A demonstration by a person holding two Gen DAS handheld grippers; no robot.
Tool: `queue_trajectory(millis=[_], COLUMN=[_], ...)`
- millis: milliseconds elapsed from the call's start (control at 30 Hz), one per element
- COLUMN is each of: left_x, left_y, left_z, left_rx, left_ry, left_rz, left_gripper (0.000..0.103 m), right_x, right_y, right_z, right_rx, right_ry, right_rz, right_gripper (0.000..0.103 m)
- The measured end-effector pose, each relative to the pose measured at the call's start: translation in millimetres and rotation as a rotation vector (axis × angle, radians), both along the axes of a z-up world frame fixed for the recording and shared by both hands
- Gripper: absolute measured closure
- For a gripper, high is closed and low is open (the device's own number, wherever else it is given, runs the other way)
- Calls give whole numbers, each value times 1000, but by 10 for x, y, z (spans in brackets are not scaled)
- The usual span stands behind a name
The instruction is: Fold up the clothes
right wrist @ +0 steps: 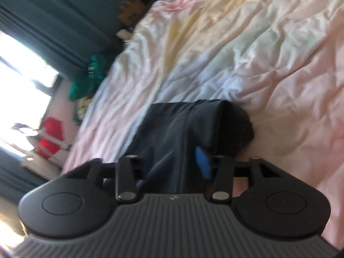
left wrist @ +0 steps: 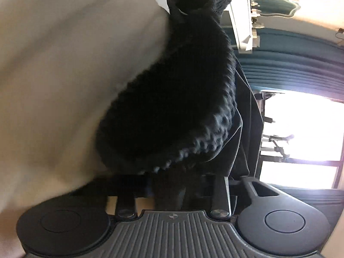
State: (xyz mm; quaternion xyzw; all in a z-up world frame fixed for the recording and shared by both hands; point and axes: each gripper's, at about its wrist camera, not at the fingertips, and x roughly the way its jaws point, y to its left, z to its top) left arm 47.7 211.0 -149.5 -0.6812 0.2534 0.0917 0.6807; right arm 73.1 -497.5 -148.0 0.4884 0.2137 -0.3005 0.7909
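Note:
A dark garment fills both views. In the left wrist view its black ribbed knit part (left wrist: 172, 99) hangs up from my left gripper (left wrist: 169, 185), which is shut on it; the fingertips are buried in the cloth. A smoother dark panel (left wrist: 243, 129) shows along its right side. In the right wrist view the dark smooth fabric (right wrist: 169, 133) runs from my right gripper (right wrist: 174, 172) down to the bed, with a black knit end (right wrist: 238, 126) touching the sheet. The right gripper is shut on this fabric; a blue fingertip pad (right wrist: 203, 161) shows beside it.
A pale pastel bedsheet (right wrist: 225, 49) covers the bed. A cream surface (left wrist: 64, 75) is close on the left. Teal curtains (right wrist: 49, 21) and a bright window (left wrist: 301, 129) lie beyond. Green cloth (right wrist: 86, 79), red items (right wrist: 51, 135) and a cardboard box (right wrist: 131, 10) sit off the bed.

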Motion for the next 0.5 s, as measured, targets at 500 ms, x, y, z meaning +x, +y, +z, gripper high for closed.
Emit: queue_trajectory(millis=[500], left_x=[-848], left_y=[670], left_z=[1279], left_rx=[331], left_ry=[-103], left_rz=[5], left_gripper=[94], right_x=[-490], right_y=[-695], right_z=[-140], right_rx=[32], right_ry=[-102], right_rz=[-92], right_gripper=[100])
